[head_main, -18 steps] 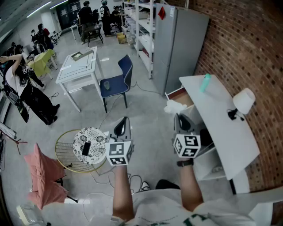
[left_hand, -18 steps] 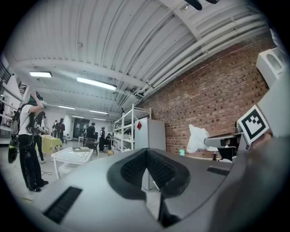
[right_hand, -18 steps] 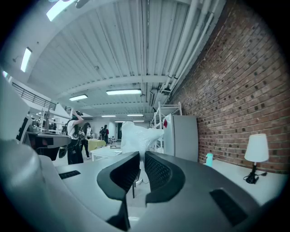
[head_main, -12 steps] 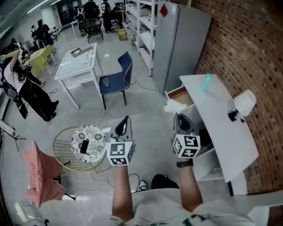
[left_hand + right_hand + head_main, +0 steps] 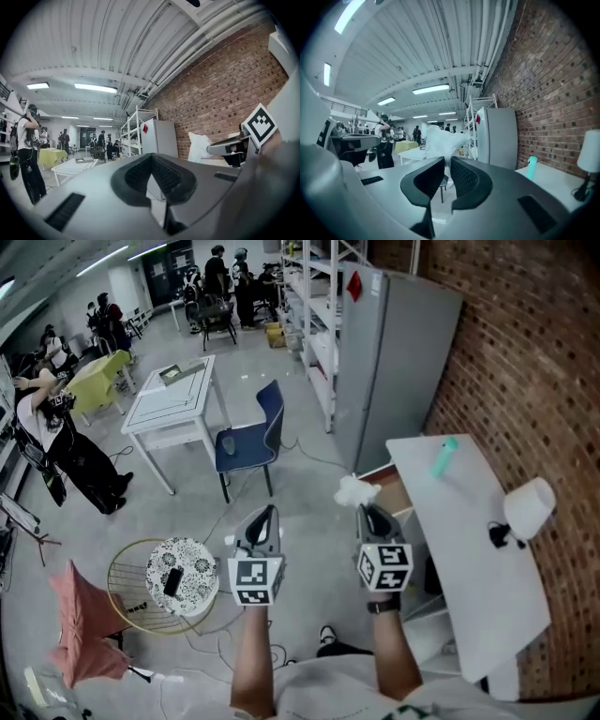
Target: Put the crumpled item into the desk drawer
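Though crumpled, one item (image 5: 354, 489), two grippers (image 5: 263, 514) (image 5: 368, 512).

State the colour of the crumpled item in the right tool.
White; the crumpled item shows best in the head view.

The left gripper (image 5: 263, 512) and right gripper (image 5: 366, 511) are grey and pointy, with dark bumpy pads (image 5: 136, 174) inside. Each has a cube (image 5: 256, 579) with black-and-white square marks. A dark band (image 5: 379, 607) goes round the right wrist. At 6 o'clock is a white shirt (image 5: 323, 692) with green print.
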